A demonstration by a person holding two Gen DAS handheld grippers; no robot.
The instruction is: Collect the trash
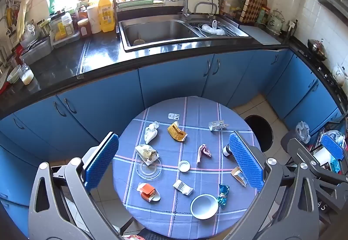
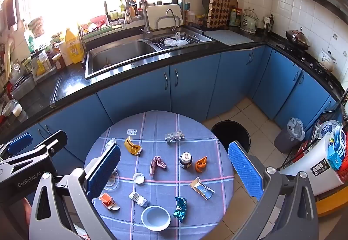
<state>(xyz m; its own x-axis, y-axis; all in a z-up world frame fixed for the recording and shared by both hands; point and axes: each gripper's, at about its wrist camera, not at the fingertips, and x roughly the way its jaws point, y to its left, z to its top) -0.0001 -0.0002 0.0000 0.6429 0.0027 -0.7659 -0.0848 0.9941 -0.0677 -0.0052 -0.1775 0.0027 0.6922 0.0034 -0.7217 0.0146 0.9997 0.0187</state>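
Both grippers — left, right — hover above the littered table; fingers spread wide, gripping nothing.

"GenRobot.AI" stands in pale letters on the black body of the left gripper, at the right-wrist view's left edge.

Two high wrist views over the round table (shared), facing the sink counter.
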